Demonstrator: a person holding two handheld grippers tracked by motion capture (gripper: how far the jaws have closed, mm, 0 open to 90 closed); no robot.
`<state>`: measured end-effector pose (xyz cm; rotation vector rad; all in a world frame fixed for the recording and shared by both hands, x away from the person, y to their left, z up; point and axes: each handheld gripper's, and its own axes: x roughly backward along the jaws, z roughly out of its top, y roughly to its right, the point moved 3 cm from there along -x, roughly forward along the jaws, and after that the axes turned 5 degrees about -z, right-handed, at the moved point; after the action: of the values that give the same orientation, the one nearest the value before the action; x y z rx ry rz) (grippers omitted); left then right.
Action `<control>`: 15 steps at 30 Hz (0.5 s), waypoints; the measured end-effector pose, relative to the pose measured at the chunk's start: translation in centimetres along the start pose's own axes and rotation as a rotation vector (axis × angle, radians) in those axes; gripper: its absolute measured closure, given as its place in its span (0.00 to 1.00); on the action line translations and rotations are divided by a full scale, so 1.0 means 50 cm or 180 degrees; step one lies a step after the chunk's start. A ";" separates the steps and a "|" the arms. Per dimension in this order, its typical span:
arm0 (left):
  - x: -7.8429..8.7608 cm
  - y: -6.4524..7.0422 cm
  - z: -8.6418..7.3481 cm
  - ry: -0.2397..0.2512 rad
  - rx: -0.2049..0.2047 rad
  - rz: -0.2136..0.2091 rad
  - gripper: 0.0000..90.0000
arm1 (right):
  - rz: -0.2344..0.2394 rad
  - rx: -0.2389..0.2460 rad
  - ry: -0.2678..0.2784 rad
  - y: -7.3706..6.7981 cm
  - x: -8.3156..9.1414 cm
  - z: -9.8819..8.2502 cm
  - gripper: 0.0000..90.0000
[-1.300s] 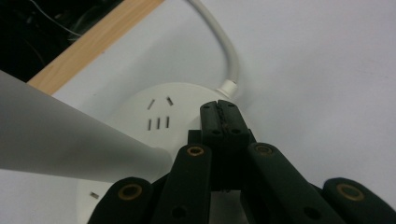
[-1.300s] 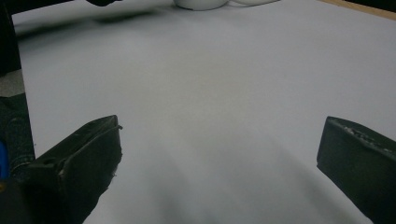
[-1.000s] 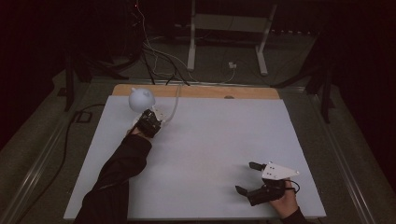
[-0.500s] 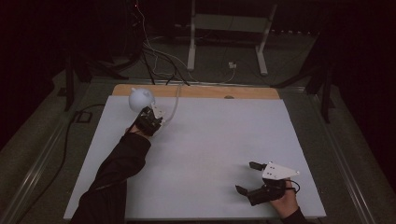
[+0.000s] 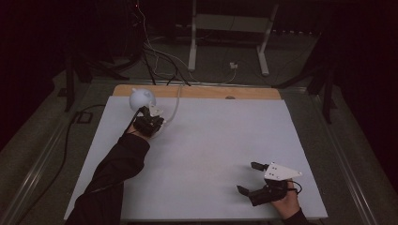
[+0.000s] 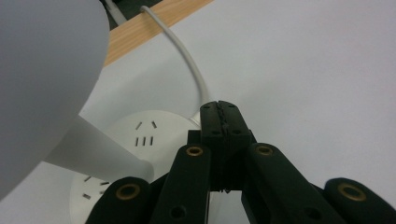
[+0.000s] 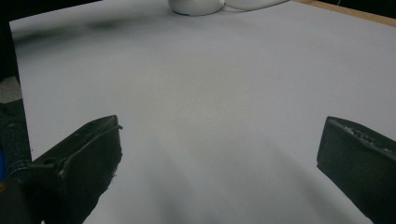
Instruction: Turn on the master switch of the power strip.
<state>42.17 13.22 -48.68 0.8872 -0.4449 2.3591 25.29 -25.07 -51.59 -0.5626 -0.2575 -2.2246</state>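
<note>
Nearest the person, the right gripper (image 5: 251,179) is held low over the white table sheet (image 5: 220,150) with its jaws spread wide and nothing between them, well apart from everything else. Farther off, at the far left corner, the left gripper (image 6: 219,114) is seen with its jaws pressed together, empty, just above the round white plastic base (image 6: 140,135) of a white desk lamp with a globe-shaped shade (image 5: 141,98). Whether the tips touch the base cannot be told. The white power cord (image 6: 187,60) runs from the base over the wooden table edge (image 5: 206,92).

A risk is judged here: the lamp looks top-heavy, so a sideways nudge on the base or a snag on the cord could tip it or drag it off the edge.

No containers are seen on the table.
</note>
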 end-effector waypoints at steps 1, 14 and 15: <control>0.001 0.001 0.000 0.0010 0.0025 -0.0017 0.96 | 0.0004 0.0002 0.0002 0.000 0.000 0.000 0.00; 0.023 0.018 0.005 -0.0021 0.0152 -0.0151 0.53 | 0.0000 -0.0002 0.0007 0.001 0.001 0.000 0.00; 0.025 0.020 0.005 -0.0030 0.0145 -0.0154 0.50 | -0.0001 -0.0001 0.0005 0.002 0.001 0.000 0.00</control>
<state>40.92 12.84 -47.75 0.9201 -0.3706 2.3301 25.31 -25.15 -51.56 -0.5608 -0.2565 -2.2252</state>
